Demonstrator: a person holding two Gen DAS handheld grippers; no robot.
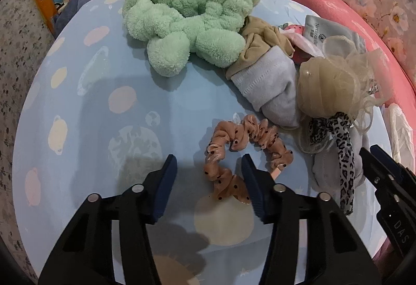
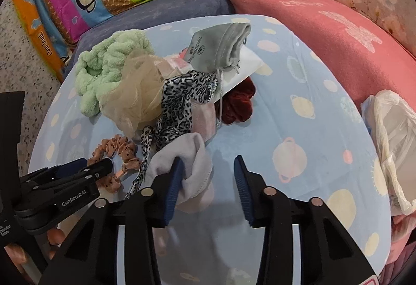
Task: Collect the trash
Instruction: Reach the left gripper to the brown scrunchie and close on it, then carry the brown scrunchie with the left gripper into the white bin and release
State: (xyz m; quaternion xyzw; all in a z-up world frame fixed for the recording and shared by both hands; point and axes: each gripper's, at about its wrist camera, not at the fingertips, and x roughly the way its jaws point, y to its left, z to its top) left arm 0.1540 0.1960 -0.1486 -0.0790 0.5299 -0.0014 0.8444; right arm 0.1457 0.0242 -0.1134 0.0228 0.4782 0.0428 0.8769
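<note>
The left gripper (image 1: 209, 168) is standing wide open, low over the pale blue planet-print sheet (image 1: 109, 82), with nothing between its jaws except the near loop of the peach, black-dotted, ruched fabric scrunchie band (image 1: 244, 144). That band is the landmark here. It is lying directly ahead of the left gripper, arching from the gap between the jaws up and over to the right, so its long axis is running roughly across the line of approach; its lowest fold is sitting just inside the left gripper's right-hand jaw.

The right gripper (image 2: 208, 178) is also standing wide open, gripping nothing (its left-hand jaw is resting against a fold of the pale lilac knitted cloth (image 2: 189, 165), not pinching it). Seen from the right wrist, the scrunchie band (image 2: 117, 152) is lying off to the left of that gripper, beyond the lilac cloth, so the left gripper is judged the nearer one for a pick.

Right of the band, a leopard-print satin strip (image 1: 344, 155) is trailing beside the lilac cloth (image 1: 270, 87). Behind the band, a cream mesh puff (image 1: 327, 90) is resting, and farther back still, a mint-green fluffy towelling headband (image 1: 187, 17) is lying. A crumpled white plastic bag (image 2: 392, 144) is sitting far right of the band, at the sheet's edge.
</note>
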